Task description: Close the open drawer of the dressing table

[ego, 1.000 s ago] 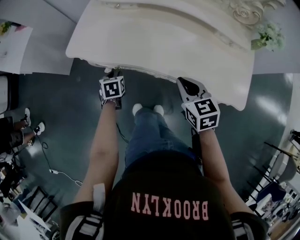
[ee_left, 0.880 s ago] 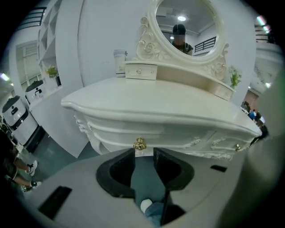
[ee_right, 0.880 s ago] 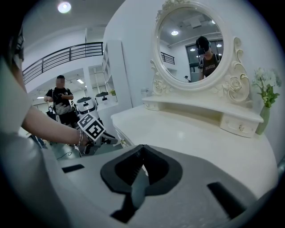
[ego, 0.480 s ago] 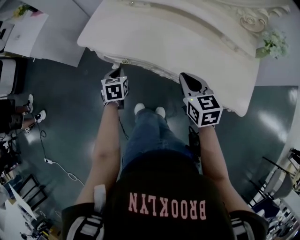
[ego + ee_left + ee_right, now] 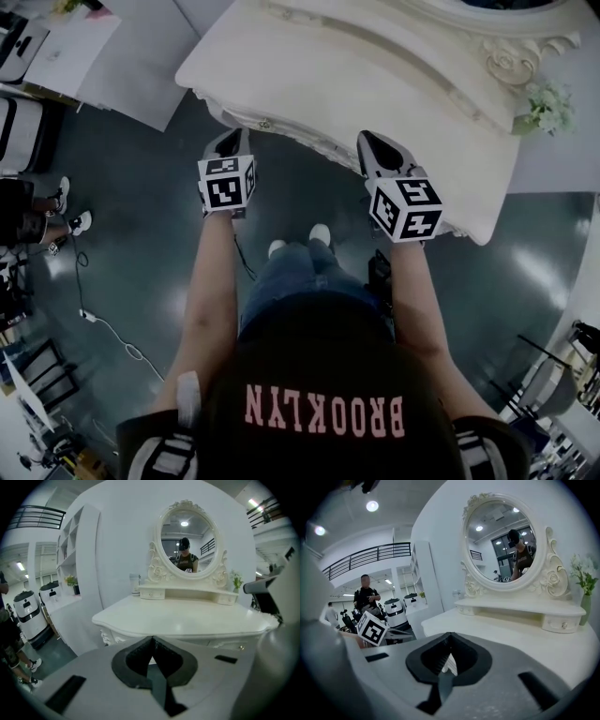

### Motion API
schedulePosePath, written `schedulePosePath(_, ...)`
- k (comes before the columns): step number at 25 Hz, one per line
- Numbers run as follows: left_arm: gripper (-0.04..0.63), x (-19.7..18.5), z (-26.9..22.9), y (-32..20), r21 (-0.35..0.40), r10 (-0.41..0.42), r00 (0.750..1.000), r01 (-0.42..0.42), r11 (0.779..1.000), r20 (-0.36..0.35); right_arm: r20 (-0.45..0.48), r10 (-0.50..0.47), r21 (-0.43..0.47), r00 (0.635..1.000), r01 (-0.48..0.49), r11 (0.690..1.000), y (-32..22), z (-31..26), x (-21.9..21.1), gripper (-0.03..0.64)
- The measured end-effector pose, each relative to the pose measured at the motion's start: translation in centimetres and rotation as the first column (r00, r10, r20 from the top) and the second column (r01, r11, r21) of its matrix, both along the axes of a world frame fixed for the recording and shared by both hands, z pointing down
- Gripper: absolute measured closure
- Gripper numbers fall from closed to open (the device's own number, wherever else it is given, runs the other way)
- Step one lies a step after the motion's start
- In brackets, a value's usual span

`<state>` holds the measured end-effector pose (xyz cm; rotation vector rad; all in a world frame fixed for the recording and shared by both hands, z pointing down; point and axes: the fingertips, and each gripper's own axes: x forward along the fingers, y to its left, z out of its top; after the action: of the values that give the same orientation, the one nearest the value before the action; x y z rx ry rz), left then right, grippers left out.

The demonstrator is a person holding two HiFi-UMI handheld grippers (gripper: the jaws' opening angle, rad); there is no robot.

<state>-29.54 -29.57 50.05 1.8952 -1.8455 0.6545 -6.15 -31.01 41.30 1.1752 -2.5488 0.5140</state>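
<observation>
The white dressing table fills the top of the head view, with its oval mirror behind. Under its front edge a drawer front with a small brass knob appears flush with the carved apron. My left gripper hangs just short of that edge near a knob, jaws shut and holding nothing. My right gripper hovers at the edge further right, also shut and holding nothing. In the left gripper view the left gripper's tips meet, and in the right gripper view the right gripper's tips meet too.
A vase of flowers stands at the tabletop's right end. The person's shoes are on the dark floor below the table front. A cable runs across the floor at left. White robots and a standing person are off to the left.
Both grippers have lifted and drawn back a little from the table's front edge. The left one, which was tucked under the edge, now hangs free of it.
</observation>
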Motion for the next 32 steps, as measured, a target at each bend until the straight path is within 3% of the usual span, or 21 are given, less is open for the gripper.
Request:
schedulePosePath(6,0.591,-2.0,-4.6,0.8,0.105,-0.01,1.0,0.01,0.994,-0.007,0.042,0.043,0.09,0.998,-0.046,0.995,-0.3,-3.4,-1.3,0.621)
schedulePosePath(16,0.591,-5.6,-13.4,1.9,0.254,-0.003,1.0,0.0,0.967,0.012,-0.011,0.088,0.276,0.996,-0.082,0.958,0.7,-9.0,-4.5,0.621)
schedulePosePath(21,0.591,-6.2,-18.0,2.2,0.357,0.009,1.0,-0.009,0.934,0.002,-0.012,0.099,0.314,0.995,-0.091,0.945,1.4,-11.1,-5.1,0.621)
schedulePosePath(24,0.59,-6.1,-20.8,2.8,0.419,0.043,0.999,-0.052,0.906,0.031,-0.016,0.111,0.341,0.994,-0.099,0.935,1.7,-12.7,-5.0,0.621)
schedulePosePath(27,0.59,-5.8,-22.9,3.4,0.454,0.061,0.995,-0.088,0.887,0.074,-0.017,0.115,0.376,0.993,-0.1,0.921,2.2,-14.4,-4.8,0.621)
schedulePosePath(32,0.59,-5.5,-25.2,4.2,0.5,0.08,0.993,-0.111,0.859,0.084,-0.037,0.115,0.438,0.993,-0.088,0.895,3.3,-16.9,-5.0,0.621)
